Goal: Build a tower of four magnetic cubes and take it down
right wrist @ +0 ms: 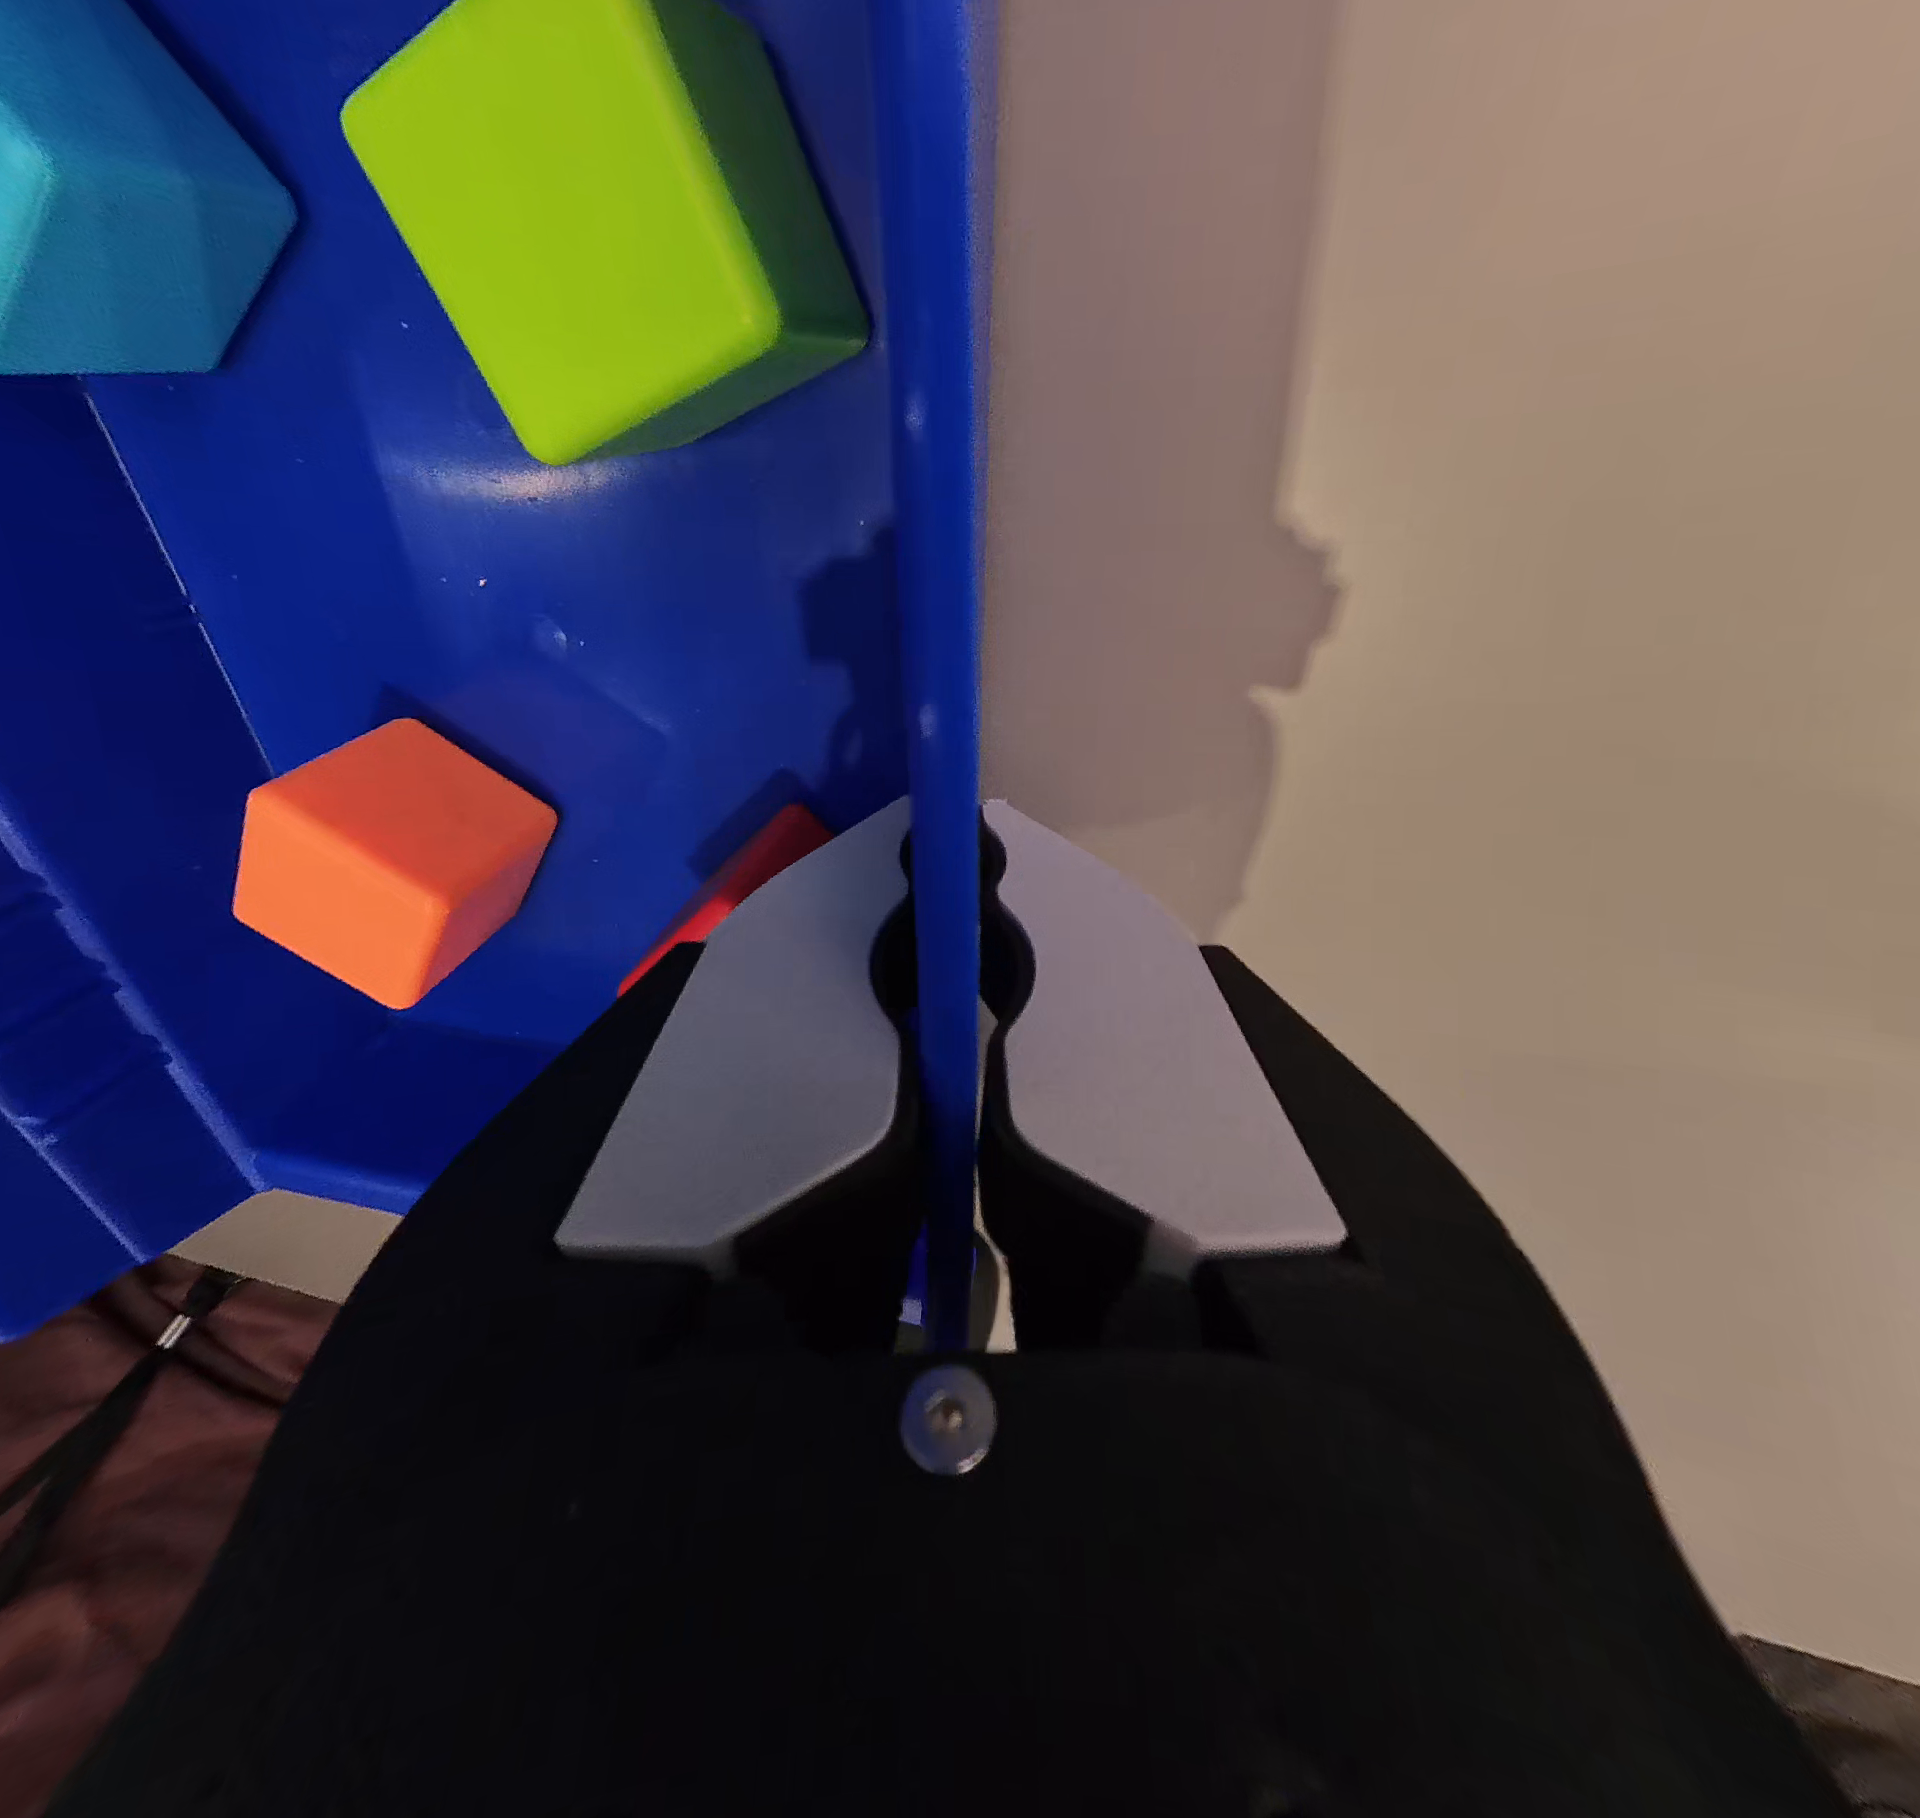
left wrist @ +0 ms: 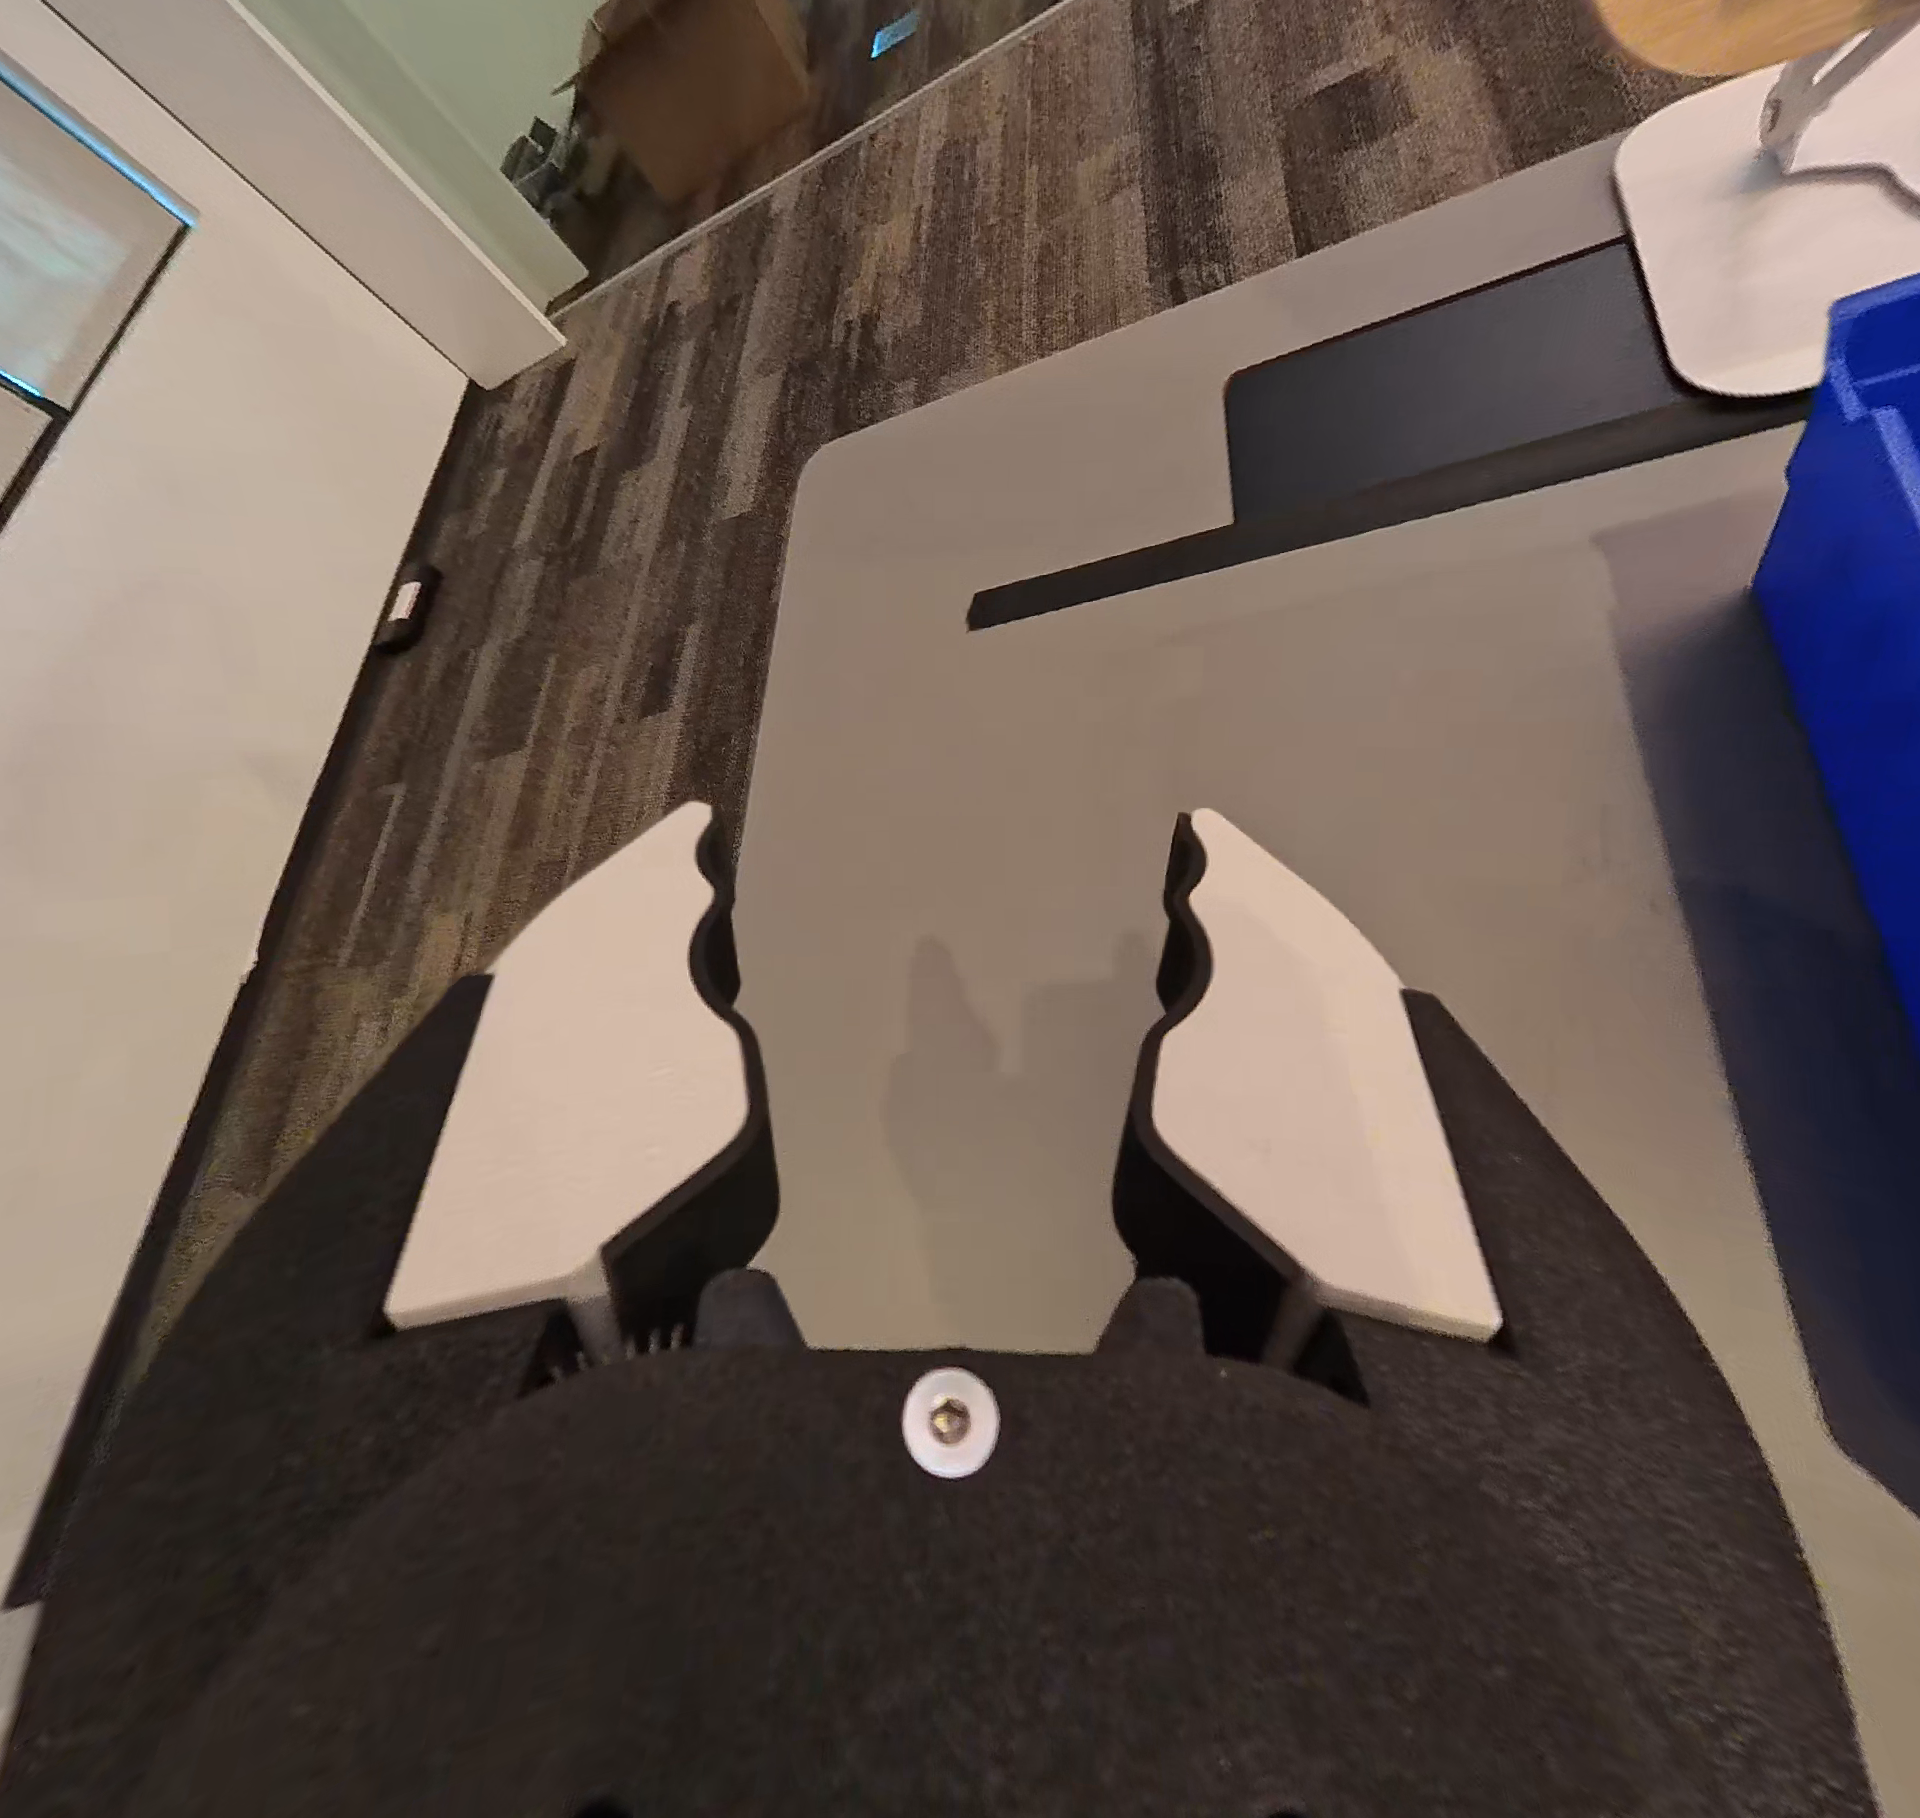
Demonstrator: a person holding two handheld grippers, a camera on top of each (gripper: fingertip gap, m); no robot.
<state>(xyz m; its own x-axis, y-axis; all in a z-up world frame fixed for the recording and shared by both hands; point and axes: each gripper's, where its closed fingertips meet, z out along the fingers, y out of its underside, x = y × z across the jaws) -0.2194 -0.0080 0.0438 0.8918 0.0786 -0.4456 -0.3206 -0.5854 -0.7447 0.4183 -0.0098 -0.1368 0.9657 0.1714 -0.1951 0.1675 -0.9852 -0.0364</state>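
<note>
While clamped by R gripper [right wrist: 943,869], blue bin [right wrist: 940,521] w/ four cubes [right wrist: 561,179].

- Ahead of the left gripper [left wrist: 951,823], toward 12 o'clock, the grey surface [left wrist: 987,729] lies bare between its spread fingers.
- At 2 to 3 o'clock the blue bin [left wrist: 1860,563] walls off that side; a black mat [left wrist: 1455,418] lies flat at 1 o'clock.
- The right gripper [right wrist: 943,833] is clamped over the bin's wall [right wrist: 935,418].
- Inside, at 10 to 11 o'clock, green cube [right wrist: 582,179], teal cube [right wrist: 114,189], orange cube [right wrist: 390,859] and red cube [right wrist: 748,885] stand apart with gaps between.
- At 1 to 3 o'clock, bare surface.
</note>
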